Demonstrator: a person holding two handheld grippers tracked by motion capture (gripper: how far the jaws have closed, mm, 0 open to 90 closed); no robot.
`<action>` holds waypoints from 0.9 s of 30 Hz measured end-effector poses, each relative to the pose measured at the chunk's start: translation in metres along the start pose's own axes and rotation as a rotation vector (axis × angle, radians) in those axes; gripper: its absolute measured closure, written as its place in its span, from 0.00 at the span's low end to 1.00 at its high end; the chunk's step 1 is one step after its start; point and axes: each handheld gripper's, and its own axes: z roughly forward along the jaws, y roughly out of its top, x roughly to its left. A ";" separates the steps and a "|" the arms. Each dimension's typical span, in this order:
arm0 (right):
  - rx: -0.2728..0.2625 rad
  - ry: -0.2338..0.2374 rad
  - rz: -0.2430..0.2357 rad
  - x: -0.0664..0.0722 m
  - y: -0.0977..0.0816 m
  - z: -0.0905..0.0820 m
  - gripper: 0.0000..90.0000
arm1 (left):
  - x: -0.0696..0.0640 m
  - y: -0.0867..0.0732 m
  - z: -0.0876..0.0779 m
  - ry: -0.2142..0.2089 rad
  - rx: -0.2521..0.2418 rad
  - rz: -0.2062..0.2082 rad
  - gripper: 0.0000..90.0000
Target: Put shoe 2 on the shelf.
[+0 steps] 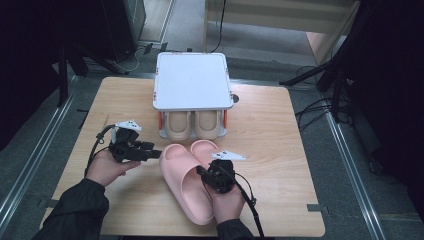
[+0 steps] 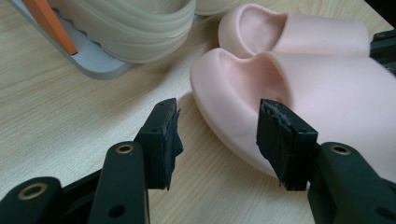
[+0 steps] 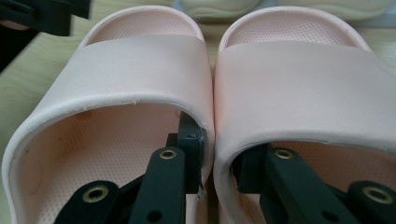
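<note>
Pink foam slides (image 1: 192,182) lie side by side, touching, at the near middle of your wooden table (image 1: 270,145), toes pointing toward the shoe rack (image 1: 192,82) that holds 2 beige slippers (image 1: 192,125). Your right gripper (image 1: 212,176) reaches in from the heel end, 1 jaw inside each slide, pinching their 2 adjoining inner walls together. Your left gripper (image 1: 156,151) rests just beside the toe of the left slide (image 2: 243,88), its jaws spread apart with nothing clamped between them.
</note>
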 end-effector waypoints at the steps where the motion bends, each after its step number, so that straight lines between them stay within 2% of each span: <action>1: -0.003 0.008 -0.016 0.000 0.001 -0.002 0.85 | 0.000 0.000 0.000 -0.002 0.002 0.001 0.53; 5: 0.004 0.007 -0.074 0.000 0.004 -0.010 0.85 | 0.001 0.000 -0.002 0.000 -0.002 -0.001 0.53; 8: 0.042 0.057 -0.102 -0.005 0.007 -0.013 0.85 | 0.003 -0.001 -0.005 0.003 -0.017 -0.006 0.52; 11: 0.089 0.062 -0.159 -0.006 0.008 -0.019 0.85 | 0.006 -0.002 -0.006 0.014 -0.008 -0.009 0.51; 13: 0.119 0.074 -0.218 -0.007 0.008 -0.022 0.85 | 0.009 -0.003 -0.007 0.022 -0.002 -0.025 0.50; 14: 0.131 0.095 -0.249 -0.008 0.007 -0.024 0.85 | 0.010 -0.003 -0.007 0.027 -0.005 -0.027 0.50; 17: 0.159 0.160 -0.300 -0.011 0.008 -0.027 0.85 | 0.013 -0.005 -0.011 0.029 -0.014 -0.039 0.49; 19: 0.168 0.210 -0.322 -0.012 0.009 -0.028 0.85 | 0.014 -0.007 -0.013 0.039 -0.016 -0.040 0.48; 22: 0.164 0.243 -0.337 -0.011 0.011 -0.029 0.85 | 0.016 -0.009 -0.016 0.038 -0.014 -0.060 0.46; 27: 0.146 0.324 -0.378 -0.008 0.020 -0.032 0.85 | 0.018 -0.016 -0.019 0.050 -0.003 -0.081 0.43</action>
